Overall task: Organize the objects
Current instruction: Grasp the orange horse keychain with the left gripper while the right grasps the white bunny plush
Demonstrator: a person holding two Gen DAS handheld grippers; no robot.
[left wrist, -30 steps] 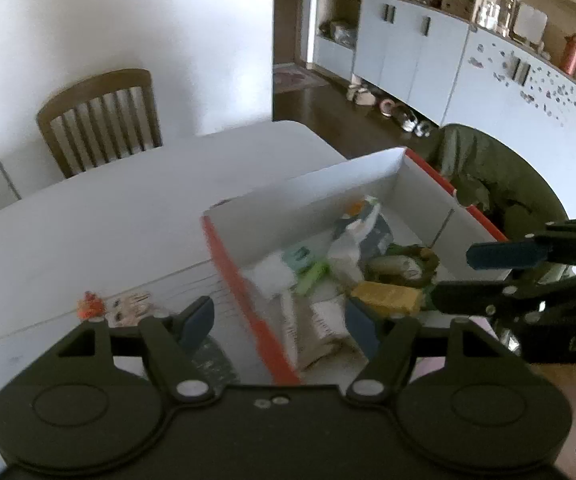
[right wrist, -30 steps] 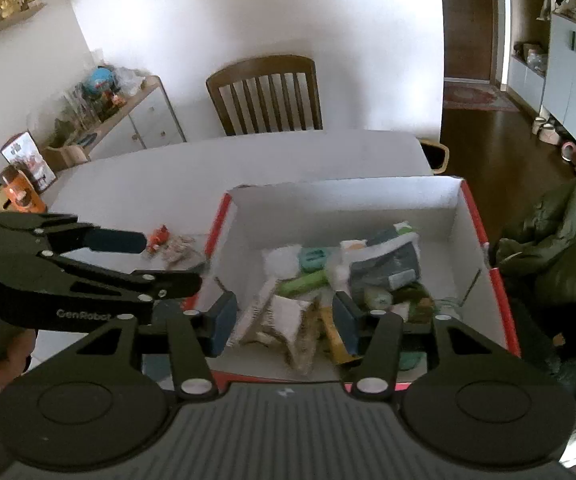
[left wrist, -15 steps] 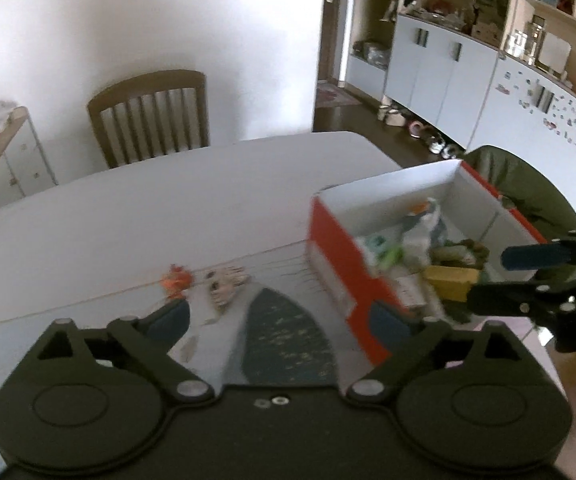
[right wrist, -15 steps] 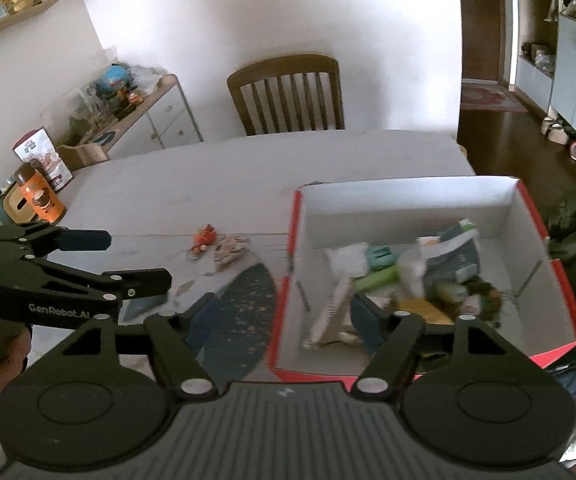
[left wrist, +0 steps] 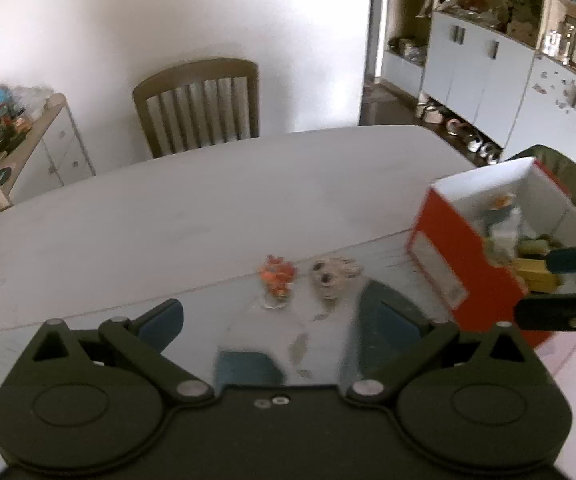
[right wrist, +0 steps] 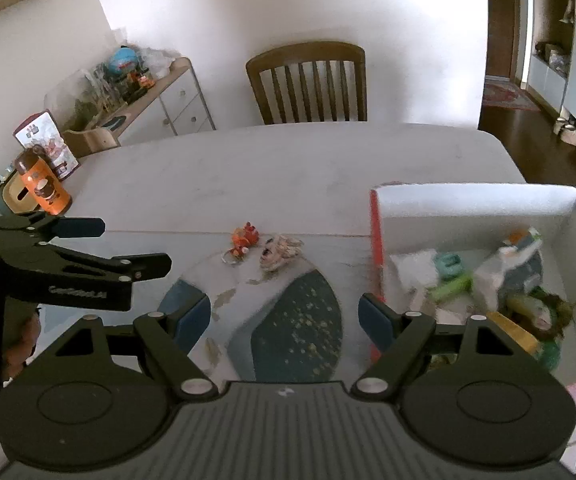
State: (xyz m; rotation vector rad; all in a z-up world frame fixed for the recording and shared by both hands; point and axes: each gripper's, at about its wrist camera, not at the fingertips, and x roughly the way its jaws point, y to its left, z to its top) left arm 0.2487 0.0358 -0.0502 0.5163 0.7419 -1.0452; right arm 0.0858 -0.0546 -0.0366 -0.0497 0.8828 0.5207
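Observation:
Two small toys lie on the white table (right wrist: 288,160): an orange figure (right wrist: 244,240) (left wrist: 278,274) and a beige one (right wrist: 280,252) (left wrist: 333,274) just right of it. My left gripper (left wrist: 276,320) is open and empty, a short way in front of both toys; it also shows at the left of the right wrist view (right wrist: 128,246). My right gripper (right wrist: 284,316) is open and empty over a dark teal placemat (right wrist: 295,320), near the toys. A red box with white inner walls (right wrist: 475,196) (left wrist: 443,264) stands to the right, holding several items.
A wooden chair (right wrist: 311,80) stands at the table's far side. An orange bottle (right wrist: 42,186) and a tissue holder sit at the table's left edge, with a low cabinet (right wrist: 156,96) behind. White cupboards (left wrist: 467,64) line the right wall.
Both views have swung left, away from the box interior. The box now sits at the right and the two small toys lie in the middle. Both grippers stayed open.

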